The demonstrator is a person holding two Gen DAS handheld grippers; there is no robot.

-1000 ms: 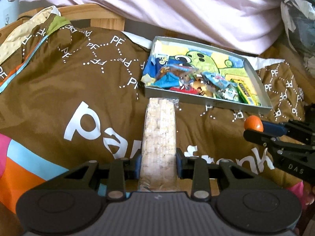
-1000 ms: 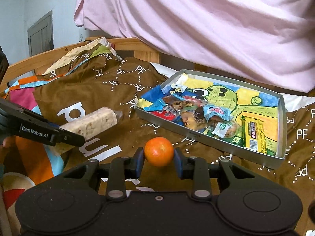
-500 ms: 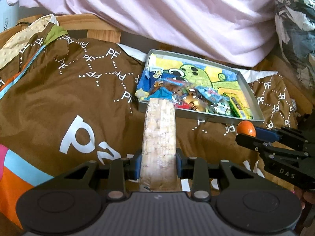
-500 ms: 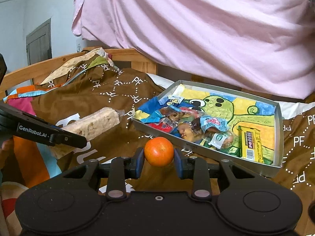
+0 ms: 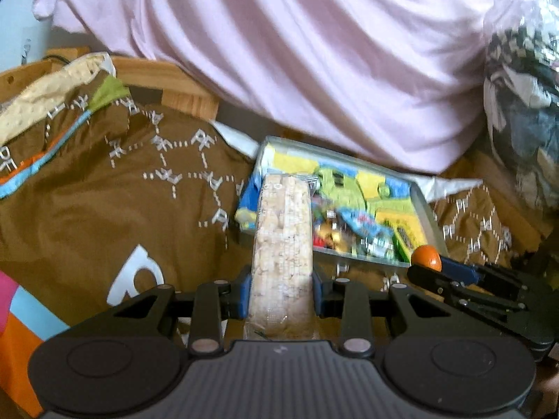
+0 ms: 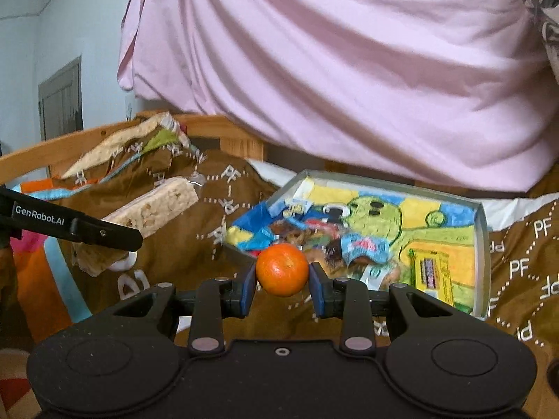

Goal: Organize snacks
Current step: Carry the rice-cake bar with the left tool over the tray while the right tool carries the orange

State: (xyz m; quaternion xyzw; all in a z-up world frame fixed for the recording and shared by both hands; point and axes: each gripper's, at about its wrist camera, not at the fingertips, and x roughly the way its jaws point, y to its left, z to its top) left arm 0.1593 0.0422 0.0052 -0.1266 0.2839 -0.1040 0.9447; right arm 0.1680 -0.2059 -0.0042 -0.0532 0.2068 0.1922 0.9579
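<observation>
My left gripper (image 5: 281, 291) is shut on a long pale rice-crisp bar (image 5: 282, 237) in clear wrap, held above the brown blanket with its far end pointing at the tray. The same bar (image 6: 153, 209) shows at the left of the right wrist view, clamped by the left gripper (image 6: 104, 234). My right gripper (image 6: 282, 288) is shut on a small orange (image 6: 282, 269), lifted in front of the tray's near edge. The orange (image 5: 425, 257) and right gripper (image 5: 433, 272) appear at the right of the left wrist view. A grey metal tray (image 6: 484, 244) with a green cartoon picture holds several wrapped snacks (image 6: 356, 248).
A brown blanket (image 5: 104, 209) with white "PF" print covers the bed. A wooden bed rail (image 6: 52, 150) runs behind it on the left. A large pink cloth (image 6: 349, 70) hangs over the back. A patterned dark bundle (image 5: 524, 122) sits at the far right.
Both grippers have risen and tilted upward, so the tray sits lower and farther in view. The bar and the orange stay clamped.
</observation>
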